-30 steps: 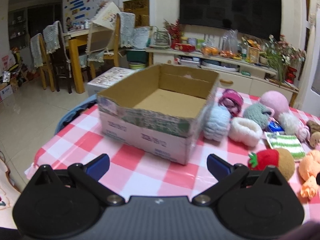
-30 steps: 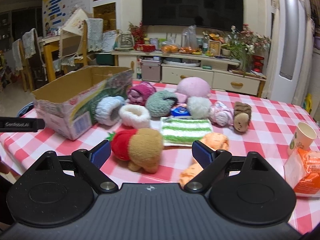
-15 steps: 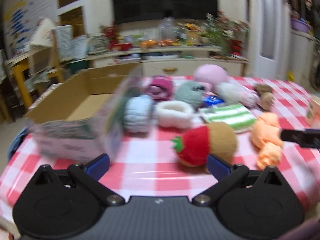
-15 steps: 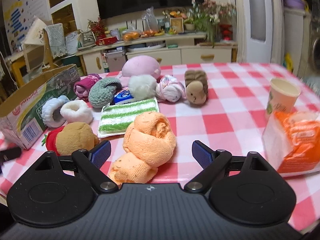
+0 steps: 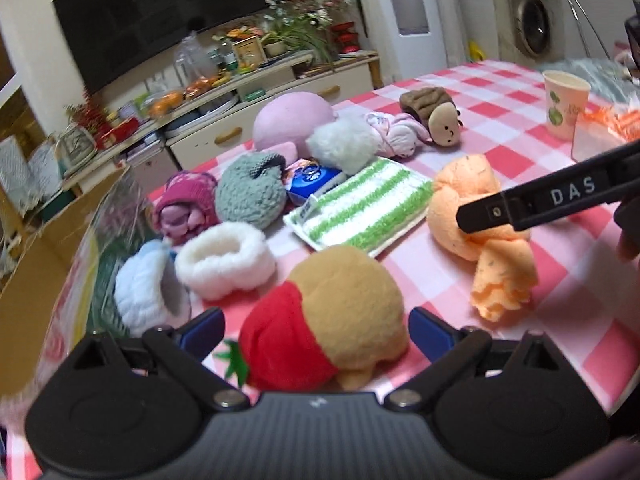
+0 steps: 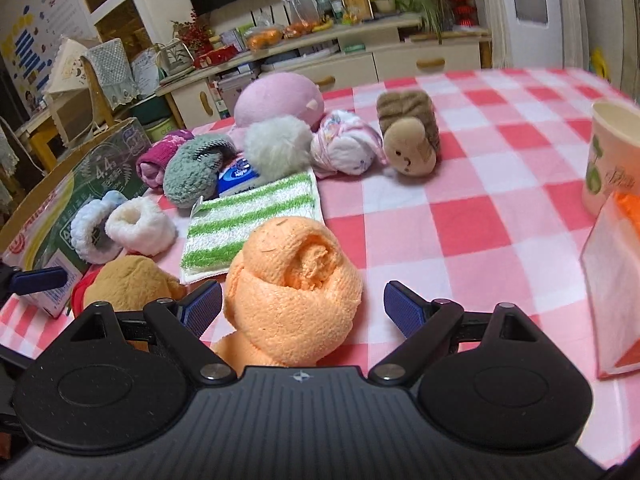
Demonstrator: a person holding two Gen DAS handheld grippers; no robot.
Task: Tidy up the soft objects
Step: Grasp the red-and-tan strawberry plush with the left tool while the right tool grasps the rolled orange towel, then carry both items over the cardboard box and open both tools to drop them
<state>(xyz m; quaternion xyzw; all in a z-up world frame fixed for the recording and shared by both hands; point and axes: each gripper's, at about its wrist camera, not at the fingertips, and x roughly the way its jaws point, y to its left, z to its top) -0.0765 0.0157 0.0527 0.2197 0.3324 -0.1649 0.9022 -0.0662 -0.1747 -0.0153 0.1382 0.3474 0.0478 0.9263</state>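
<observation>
Orange towel [image 6: 294, 292] between spread right fingers [image 6: 404, 312], strawberry plush [image 5: 324, 320] between spread left fingers [image 5: 200, 330].

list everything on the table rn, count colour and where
strawberry plush: 1, red and tan, between the left gripper's fingers
rolled towel: 1, orange, between the right gripper's fingers
striped cloth: 1, green and white, mid table
fluffy bands: 2, white and pale blue, beside the box
cardboard box: 1, brown with green print, left edge
knit hat: 1, grey-green, behind the cloth
knit bundle: 1, magenta, by the box
round plush: 1, pink, far side
pompom: 1, white
brown plush: 1, brown and tan
paper cup: 1, cream, right side
left gripper: 1, black, open
right gripper: 1, black, open
</observation>
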